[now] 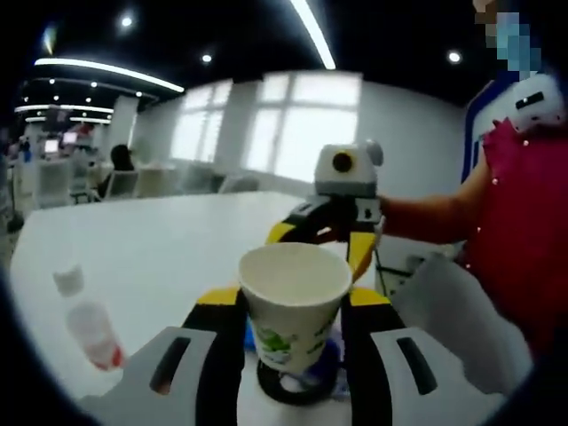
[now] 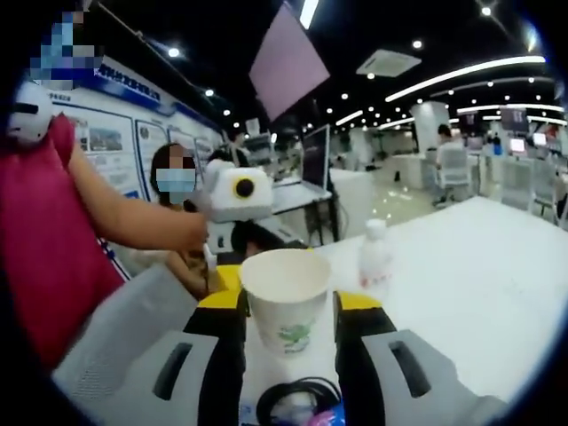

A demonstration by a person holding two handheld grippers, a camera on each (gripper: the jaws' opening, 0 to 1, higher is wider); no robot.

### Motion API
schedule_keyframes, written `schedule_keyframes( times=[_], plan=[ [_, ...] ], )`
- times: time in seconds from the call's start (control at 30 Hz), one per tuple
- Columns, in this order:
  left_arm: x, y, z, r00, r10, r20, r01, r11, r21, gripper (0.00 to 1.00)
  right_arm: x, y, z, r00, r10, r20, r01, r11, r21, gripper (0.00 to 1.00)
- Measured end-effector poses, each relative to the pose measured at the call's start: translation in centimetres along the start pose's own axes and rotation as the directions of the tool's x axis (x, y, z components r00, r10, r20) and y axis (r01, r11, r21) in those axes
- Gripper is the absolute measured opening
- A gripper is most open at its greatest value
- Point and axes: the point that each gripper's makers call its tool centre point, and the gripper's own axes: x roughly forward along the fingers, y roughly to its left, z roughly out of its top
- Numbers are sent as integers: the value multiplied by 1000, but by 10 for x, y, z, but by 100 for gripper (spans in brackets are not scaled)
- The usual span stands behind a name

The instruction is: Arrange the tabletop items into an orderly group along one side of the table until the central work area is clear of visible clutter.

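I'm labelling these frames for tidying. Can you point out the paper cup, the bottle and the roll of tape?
Cup (image 1: 295, 306): left gripper view, on its front wall.
Bottle (image 1: 91, 328): left gripper view, on its body, lying on the table.
Tape roll (image 2: 299, 390): right gripper view, on its dark top edge.

Left gripper view: cup (image 1: 295, 306) upright on the counter (image 1: 169, 257), between the left tongs (image 1: 293, 342); bottle (image 1: 89, 324) lying to its left.
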Motion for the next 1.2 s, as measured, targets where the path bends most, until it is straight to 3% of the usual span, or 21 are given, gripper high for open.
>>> schedule_keyframes(
  times=[0.17,0.3,0.47,0.57,0.7,1.03,1.2],
  plan=[
    [4,0,-4,999,-35,-24,34,999,-18,40,2,0,-3,999,34,1,-34,999,-2,38],
    [5,7,-8,999,-19,-49,19,1000,-16,39,5,-6,-8,1000,27,-10,-27,1000,-3,35],
    [4,24,-10,997,39,-68,-39,999,-6,39,8,-24,-9,1000,-10,8,10,1000,21,35],
    [-2,44,-19,987,127,-97,-128,992,-9,43,8,-37,-5,998,-37,41,35,999,35,35],
    [-13,51,-28,986,152,-75,-156,986,-59,44,9,-57,-6,994,-100,50,99,995,18,35],
    [-30,45,-47,969,231,-86,-237,969,-67,46,30,-107,-24,976,-213,50,213,977,4,34],
    [-26,34,-61,962,235,-137,-241,970,-30,46,41,-124,-36,970,-238,46,238,971,11,34]
  ],
)
